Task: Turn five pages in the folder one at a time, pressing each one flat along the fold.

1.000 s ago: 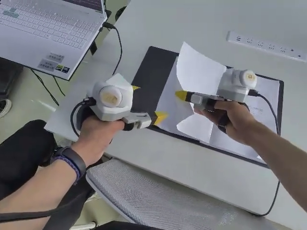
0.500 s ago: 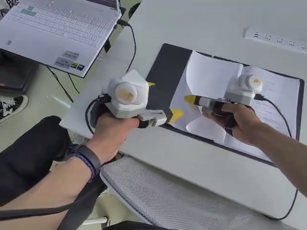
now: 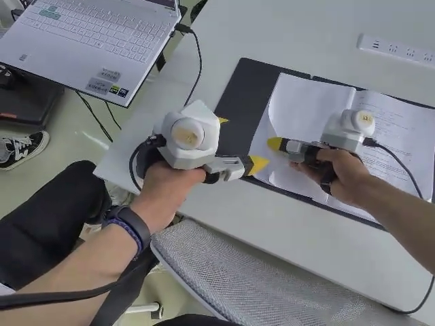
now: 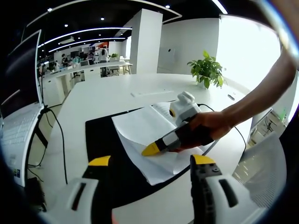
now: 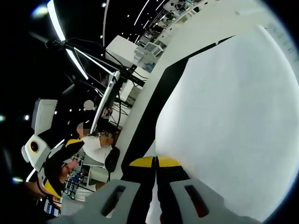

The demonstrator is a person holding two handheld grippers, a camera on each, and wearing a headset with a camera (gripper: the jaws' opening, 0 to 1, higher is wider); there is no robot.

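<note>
Folder [image 3: 234, 102], one in number, lies open on the white tabletop [image 3: 319, 41]. Its black inner cover is just ahead of the left gripper [image 3: 240, 142], whose fingers are spread wide apart and grasp nothing. The folder holds white sheets. One page [image 3: 306, 109] rises in a curve off the others, and the right gripper [image 3: 275, 144] has its fingers clenched on that page's near edge. In the right gripper view the two yellow tips stand almost together, with the sheet spreading away beyond them. To the right of those fingers the rest of the stack [image 3: 401, 129] lies flat in the folder's right half, with faint print on its top sheet. Two grippers are in view, each held in a hand. Farther off, left of the left gripper's fingers, sits one open laptop [image 3: 88, 41] with a black cable [image 3: 197, 61] beside it. Beyond the right gripper's fingers lies one white power strip [image 3: 397, 51]. Farthest away stands one potted plant [image 4: 206, 72].
</note>
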